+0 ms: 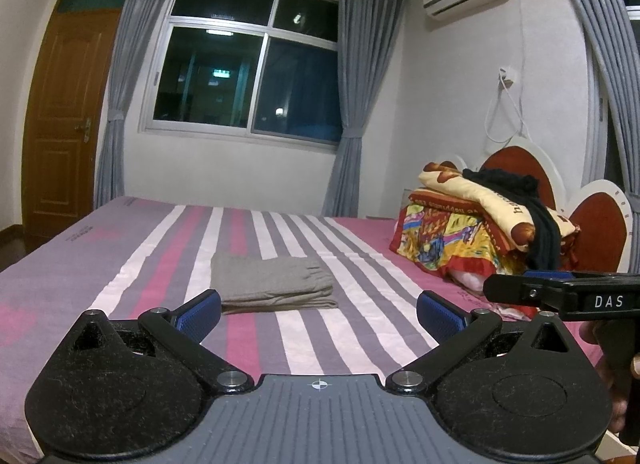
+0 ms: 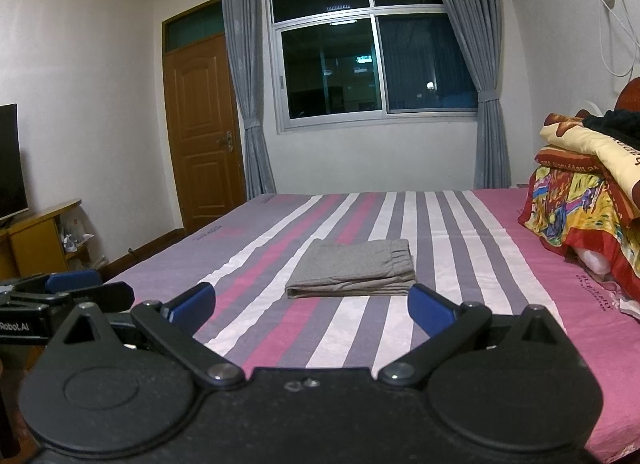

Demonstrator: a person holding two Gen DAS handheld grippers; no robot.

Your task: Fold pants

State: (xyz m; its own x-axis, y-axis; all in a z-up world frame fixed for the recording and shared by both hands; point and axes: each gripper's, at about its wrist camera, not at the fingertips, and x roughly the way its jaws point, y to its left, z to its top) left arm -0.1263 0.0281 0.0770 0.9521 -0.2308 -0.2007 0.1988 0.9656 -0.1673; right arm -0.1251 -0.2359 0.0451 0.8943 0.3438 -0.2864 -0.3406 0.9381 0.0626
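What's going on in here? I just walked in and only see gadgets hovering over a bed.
A person is holding a two-finger claw tool in each hand over the striped pink, purple and white bedsheet. The grey fabric pants lie on it in a neat folded rectangle, touched by neither tool. The left claw and right claw are both open and empty, held short of the pants. A pile of colourful folded blankets sits at the head of the bed.
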